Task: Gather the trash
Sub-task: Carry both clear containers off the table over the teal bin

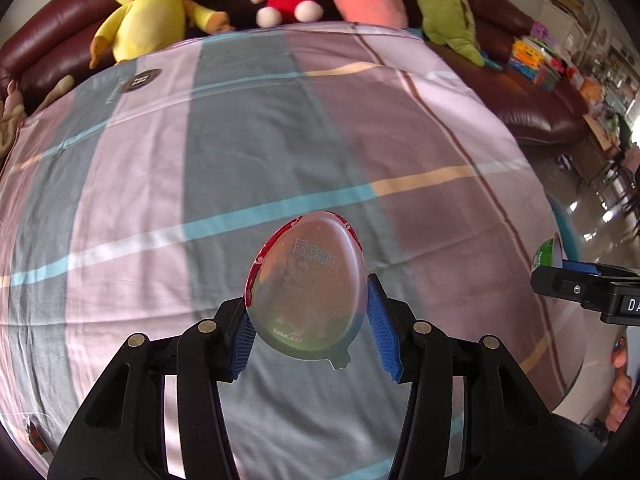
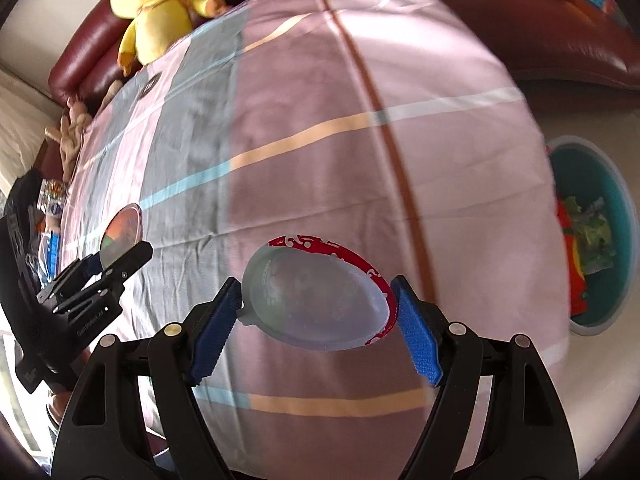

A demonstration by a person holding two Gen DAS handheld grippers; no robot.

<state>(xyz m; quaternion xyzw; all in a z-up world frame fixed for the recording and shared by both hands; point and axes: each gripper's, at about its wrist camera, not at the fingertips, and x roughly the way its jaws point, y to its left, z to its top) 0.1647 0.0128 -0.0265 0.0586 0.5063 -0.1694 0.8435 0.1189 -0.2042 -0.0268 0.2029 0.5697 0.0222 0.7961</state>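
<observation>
My left gripper [image 1: 308, 322] is shut on a round foil lid [image 1: 306, 286] with a red printed rim, held above the striped cloth. My right gripper [image 2: 316, 316] is shut on a second foil lid [image 2: 318, 300] with a red patterned rim, silver side facing the camera. The right gripper also shows at the right edge of the left wrist view [image 1: 576, 286]. The left gripper with its lid shows at the left of the right wrist view [image 2: 116, 256]. A teal trash bin [image 2: 616, 184] with wrappers inside stands on the floor, right of the table.
A table covered with a pink, grey and blue striped cloth [image 1: 240, 152] fills both views. Plush toys, among them a yellow duck [image 1: 152, 4] and a green one [image 1: 448, 8], sit on a dark red sofa [image 1: 532, 108] behind it. Wrappers [image 2: 50, 200] lie off the table's left side.
</observation>
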